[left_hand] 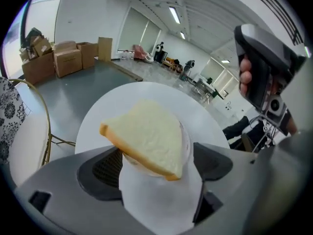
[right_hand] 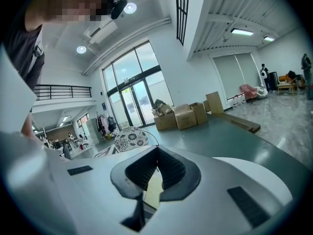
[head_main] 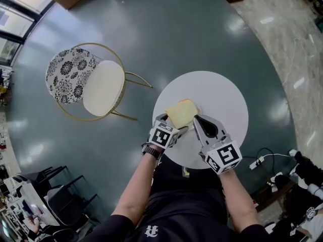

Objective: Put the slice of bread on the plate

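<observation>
On the round table (head_main: 227,105), the slice of bread (left_hand: 146,136) seemingly lies on the plate (left_hand: 186,143). The left gripper (left_hand: 157,179) gapes wide, gripping nothing; the right gripper (right_hand: 156,173) is closed and empty. Next: lift the left gripper clear.

Large open lobby-like hall: tall glass doors (right_hand: 131,99), cardboard boxes (right_hand: 183,115), mezzanine railing (right_hand: 63,90), polished grey floor (head_main: 166,34), ceiling strip lights (left_hand: 173,14).

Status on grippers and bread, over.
Left gripper open around pale yellow-crusted bread slice. Slice rests on small round plate. Right gripper shut, empty. No obstruction seen.
</observation>
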A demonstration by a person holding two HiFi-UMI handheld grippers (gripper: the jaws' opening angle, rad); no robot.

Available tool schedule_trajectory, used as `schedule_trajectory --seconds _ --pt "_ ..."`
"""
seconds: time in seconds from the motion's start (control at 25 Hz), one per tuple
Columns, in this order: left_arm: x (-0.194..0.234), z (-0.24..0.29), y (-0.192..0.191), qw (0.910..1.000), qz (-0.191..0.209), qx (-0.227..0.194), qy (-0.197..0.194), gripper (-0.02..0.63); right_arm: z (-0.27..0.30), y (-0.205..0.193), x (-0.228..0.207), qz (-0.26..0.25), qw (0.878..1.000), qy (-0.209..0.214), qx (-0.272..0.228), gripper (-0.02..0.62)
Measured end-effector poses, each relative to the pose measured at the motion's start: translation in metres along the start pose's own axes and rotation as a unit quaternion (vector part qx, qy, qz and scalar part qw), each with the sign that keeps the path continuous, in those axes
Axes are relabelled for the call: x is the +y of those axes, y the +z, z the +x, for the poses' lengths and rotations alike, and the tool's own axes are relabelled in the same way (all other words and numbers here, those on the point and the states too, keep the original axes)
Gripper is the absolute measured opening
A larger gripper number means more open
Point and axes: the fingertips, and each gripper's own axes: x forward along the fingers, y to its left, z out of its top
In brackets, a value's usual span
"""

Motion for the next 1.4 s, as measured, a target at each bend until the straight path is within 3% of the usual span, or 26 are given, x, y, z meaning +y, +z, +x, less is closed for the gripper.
schedule_trajectory --seconds 0.4,0.8,1.0,1.24,1.4 --pt "0.002 -0.005 -0.019 0.9993 0.023 0.028 0.000 0.448 -0.006 0.002 0.002 0.003 1.000 0.002 -0.001 0.005" --pt "-0.009 -0.050 -0.012 0.9997 -0.025 0.003 0.000 0.448 -0.017 0.022 0.013 0.014 1.000 0.003 0.008 0.005" --pt "-0.049 -0.093 0.020 0.9988 -0.018 -0.034 -0.031 0.446 -0.027 0.047 0.026 0.018 1.000 0.002 0.016 0.005" --pt "-0.090 -0.157 0.070 0.9924 -0.003 -0.111 -0.052 0.434 -0.043 0.088 0.042 -0.002 1.000 -0.002 0.007 0.006" --pt "-0.109 -0.209 0.103 0.9834 -0.001 -0.177 -0.039 0.318 -0.058 0.117 0.050 -0.014 1.000 -0.011 -0.006 0.006"
